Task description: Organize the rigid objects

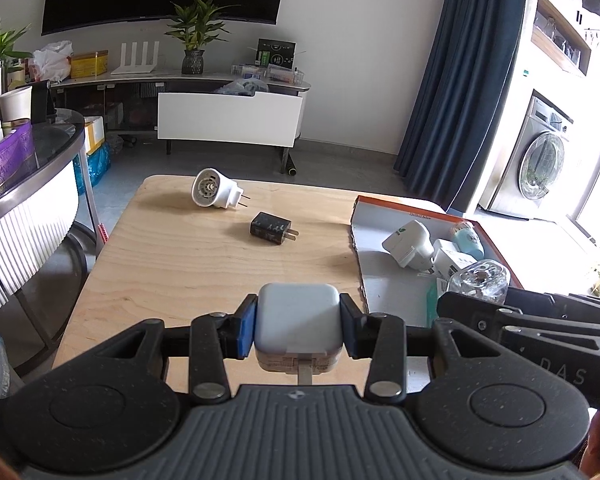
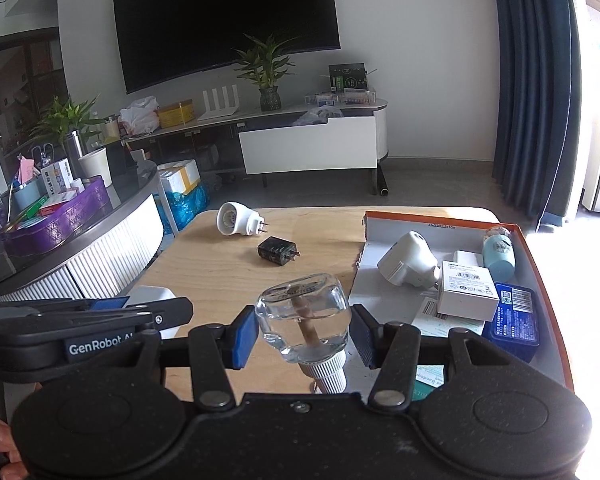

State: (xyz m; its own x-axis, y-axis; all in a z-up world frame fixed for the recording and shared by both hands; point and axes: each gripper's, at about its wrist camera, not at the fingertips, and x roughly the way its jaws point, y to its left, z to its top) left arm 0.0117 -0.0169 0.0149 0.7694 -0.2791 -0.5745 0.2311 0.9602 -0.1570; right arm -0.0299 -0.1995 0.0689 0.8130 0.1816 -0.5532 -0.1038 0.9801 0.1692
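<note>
My left gripper [image 1: 298, 326] is shut on a white square charger block [image 1: 298, 320], held above the wooden table [image 1: 172, 264]. In the right wrist view, my right gripper [image 2: 304, 332] is shut on a clear glass bottle [image 2: 304, 312] with a white ribbed cap, near the left edge of an orange-rimmed box [image 2: 384, 226]. The same bottle [image 1: 480, 280] shows at the right of the left wrist view. A white round plug adapter [image 1: 212, 194] [image 2: 236, 220] and a black charger [image 1: 271, 228] [image 2: 278, 251] lie on the far part of the table.
The box [image 1: 380, 280] holds a white adapter [image 2: 406, 262], a small white carton [image 2: 466, 290], a blue tin [image 2: 514, 320] and a pale blue bottle [image 2: 498, 254]. A curved counter [image 2: 100, 240] with a purple box stands left. A TV stand and curtain are behind.
</note>
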